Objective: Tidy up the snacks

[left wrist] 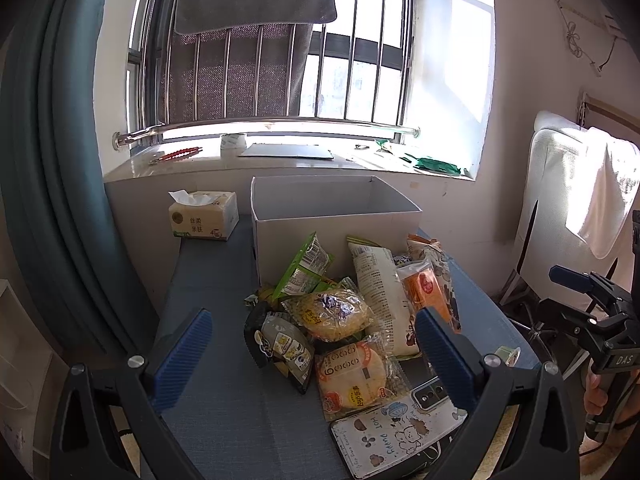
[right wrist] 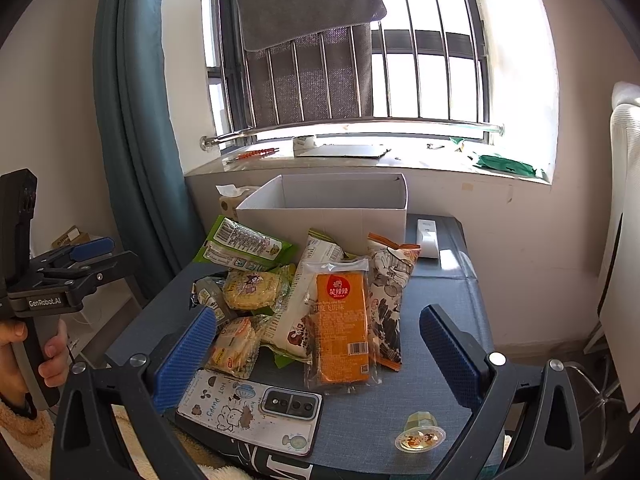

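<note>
Left wrist view: the left gripper point(left wrist: 314, 354) is held low over the near end of the bench point(left wrist: 224, 392), its jaws spread wide and holding nothing. Between and just beyond them lies the snack pile point(left wrist: 340, 312), heaped loosely against the front wall of the open white box point(left wrist: 332, 220), which appears empty and is judged to be the intended destination. A round yellow cracker pack point(left wrist: 352, 374) sits nearest, between the jaws, beside a phone point(left wrist: 394, 432) that is no part of the task. In the right wrist view the right gripper point(right wrist: 318, 350) is likewise held wide and empty, an orange packet point(right wrist: 342, 322) lying between its jaws and a small jelly cup point(right wrist: 420, 436) set apart by the right-hand jaw. No snack is seen in the box yet, so sorting is judged barely begun.
</note>
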